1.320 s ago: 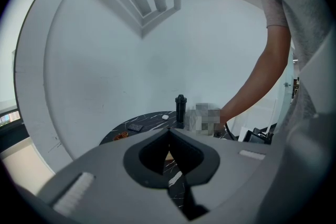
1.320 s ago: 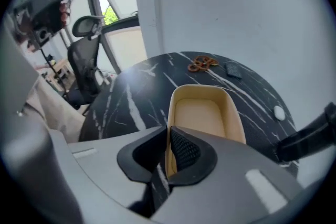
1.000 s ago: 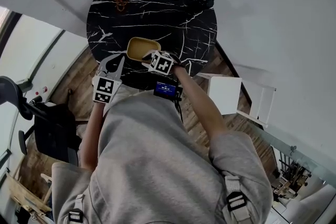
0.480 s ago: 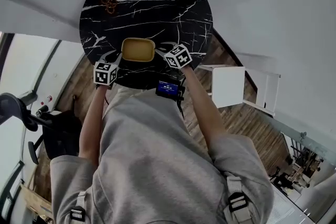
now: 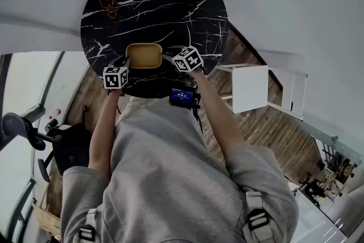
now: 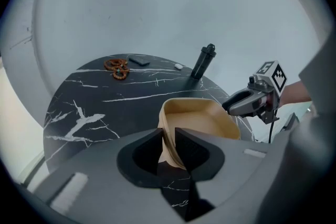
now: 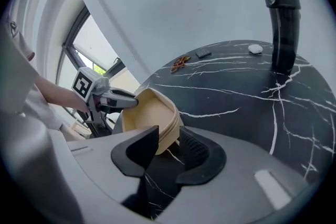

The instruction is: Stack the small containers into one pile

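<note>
We see the tan container (image 5: 143,55) sitting on the black, white-veined round worktop (image 5: 170,8), close to the edge nearest the person, with one gripper on each side of it. In the right gripper view its rim shows as several thin edges lying one within another, like nested pieces.

The left gripper (image 6: 167,139) has its jaws clenched on the container's near wall, one jaw inside the rim and the other outside, with the wall filling the narrow gap between them.

The right gripper (image 7: 169,141) straddles the opposite wall. Its jaws have just been opening and now stand wide and released; the wall rises between them, and we see space on the inner side.

Both grippers point down at a slant toward the worktop.

Farther across the worktop we make out a tall black bottle (image 7: 283,26) standing upright, well apart from the container. Near the far edge lie a small white object (image 7: 254,49), a small flat dark object (image 7: 203,53) and a brown pretzel-shaped item (image 7: 181,63), all apart from one another.

Below the worktop's near edge, a small device with a blue screen (image 5: 181,97) sits against the person's grey top. To the right, a white stand (image 5: 250,88) is on the wooden floor (image 5: 267,134).
</note>
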`<state>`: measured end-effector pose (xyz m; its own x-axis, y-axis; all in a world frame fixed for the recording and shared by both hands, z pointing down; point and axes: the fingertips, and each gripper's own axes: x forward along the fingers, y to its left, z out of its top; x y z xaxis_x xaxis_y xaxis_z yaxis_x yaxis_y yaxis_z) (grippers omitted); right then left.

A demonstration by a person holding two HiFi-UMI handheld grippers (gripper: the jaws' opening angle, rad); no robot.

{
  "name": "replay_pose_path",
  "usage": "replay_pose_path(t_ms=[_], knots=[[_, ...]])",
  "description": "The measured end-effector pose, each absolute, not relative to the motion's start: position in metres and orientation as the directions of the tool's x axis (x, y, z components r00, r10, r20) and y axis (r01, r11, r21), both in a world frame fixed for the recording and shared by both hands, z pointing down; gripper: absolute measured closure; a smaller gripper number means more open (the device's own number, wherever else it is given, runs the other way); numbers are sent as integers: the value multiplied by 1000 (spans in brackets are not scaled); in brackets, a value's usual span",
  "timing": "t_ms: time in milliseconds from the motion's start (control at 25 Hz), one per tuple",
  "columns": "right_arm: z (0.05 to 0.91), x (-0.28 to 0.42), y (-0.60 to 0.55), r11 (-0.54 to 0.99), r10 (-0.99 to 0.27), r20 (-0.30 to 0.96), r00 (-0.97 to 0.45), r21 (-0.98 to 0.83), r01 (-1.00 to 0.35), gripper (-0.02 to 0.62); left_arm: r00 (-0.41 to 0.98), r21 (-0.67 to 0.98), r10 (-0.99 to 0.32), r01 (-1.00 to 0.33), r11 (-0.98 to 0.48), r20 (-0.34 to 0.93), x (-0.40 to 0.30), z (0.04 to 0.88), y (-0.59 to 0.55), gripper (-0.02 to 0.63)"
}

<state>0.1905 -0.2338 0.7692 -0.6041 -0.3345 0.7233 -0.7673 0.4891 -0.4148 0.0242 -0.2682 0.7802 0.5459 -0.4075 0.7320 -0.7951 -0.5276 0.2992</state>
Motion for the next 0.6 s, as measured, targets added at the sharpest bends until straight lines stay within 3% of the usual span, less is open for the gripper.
replay_pose_path(t_ms=[120, 280, 600], knots=[[760, 186, -236, 540, -358, 720, -594, -360, -761, 499, 553, 270, -447, -789, -552, 704, 23, 767, -269, 531], [762, 178, -237, 557, -344, 724, -598, -355, -750, 495, 539, 262, -479, -807, -529, 693, 15, 767, -270, 572], [751, 166, -240, 641, -338, 748, -572, -262, -721, 492, 562, 252, -503, -792, -556, 657, 18, 750, -275, 563]])
